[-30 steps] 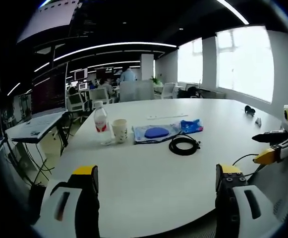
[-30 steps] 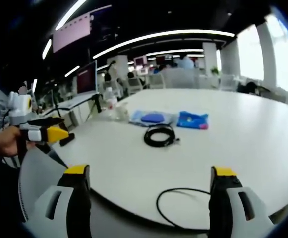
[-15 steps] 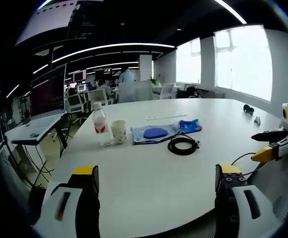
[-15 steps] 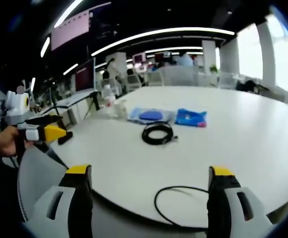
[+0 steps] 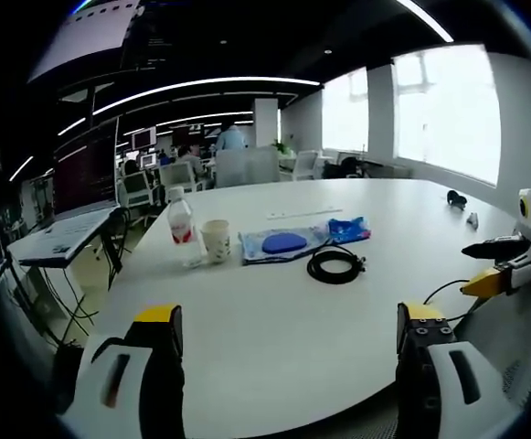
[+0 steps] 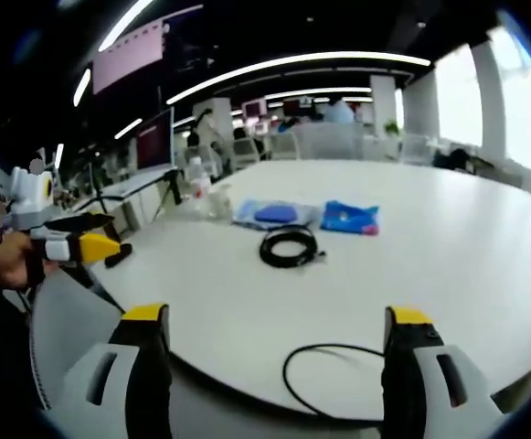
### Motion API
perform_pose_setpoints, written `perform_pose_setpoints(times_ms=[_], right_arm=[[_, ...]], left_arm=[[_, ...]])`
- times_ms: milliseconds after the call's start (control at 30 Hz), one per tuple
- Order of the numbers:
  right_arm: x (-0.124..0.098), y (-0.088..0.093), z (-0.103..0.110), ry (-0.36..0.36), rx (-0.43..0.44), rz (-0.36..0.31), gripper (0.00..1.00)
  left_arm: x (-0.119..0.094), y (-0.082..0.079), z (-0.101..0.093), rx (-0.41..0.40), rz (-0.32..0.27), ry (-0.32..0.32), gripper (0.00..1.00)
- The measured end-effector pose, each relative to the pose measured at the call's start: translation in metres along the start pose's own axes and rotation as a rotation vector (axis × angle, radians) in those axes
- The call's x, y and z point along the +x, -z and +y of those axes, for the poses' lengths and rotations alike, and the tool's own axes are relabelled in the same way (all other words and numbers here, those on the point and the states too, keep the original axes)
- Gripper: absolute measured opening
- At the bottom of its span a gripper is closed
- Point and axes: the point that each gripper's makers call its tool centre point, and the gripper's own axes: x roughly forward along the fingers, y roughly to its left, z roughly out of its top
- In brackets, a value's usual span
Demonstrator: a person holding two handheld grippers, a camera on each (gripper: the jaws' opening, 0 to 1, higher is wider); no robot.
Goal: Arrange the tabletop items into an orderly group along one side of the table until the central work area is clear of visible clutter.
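- Left gripper (image 5: 288,329): its two yellow-tipped jaws stand spread wide with nothing between them, held over the near edge of the round white table (image 5: 274,320).
- Right gripper (image 6: 270,331): likewise two jaws spread wide and pinching nothing, over the table's near edge; in the left gripper view it comes in from the right side, near the rim.
- One loose black cable (image 6: 324,380) loops on the tabletop just ahead of the right gripper's jaws.
- One coiled black cable (image 5: 335,264) lies further in, near the middle of the table.
- Just behind the coil: one clear sleeve holding a blue oval pad (image 5: 283,243), and beside it one blue packet (image 5: 347,230).
- In the left gripper view, left of the sleeve: one paper cup (image 5: 216,240), then one clear water bottle (image 5: 182,229) with a red label, standing upright, close together.
- One flat white strip (image 5: 306,214) lies beyond the blue packet.
- Two small dark items (image 5: 458,197) sit well apart from the rest, near the far right edge; too small to identify.
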Motion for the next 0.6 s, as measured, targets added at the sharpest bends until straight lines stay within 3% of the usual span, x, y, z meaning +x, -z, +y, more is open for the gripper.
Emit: perform_pose_setpoints(times_ms=[600], right_arm=[[-0.002,-0.006,-0.008,0.037,0.030,-0.031,0.95]], left_arm=[[0.002,0.001,-0.010,0.051,0.014,0.047,0.97]])
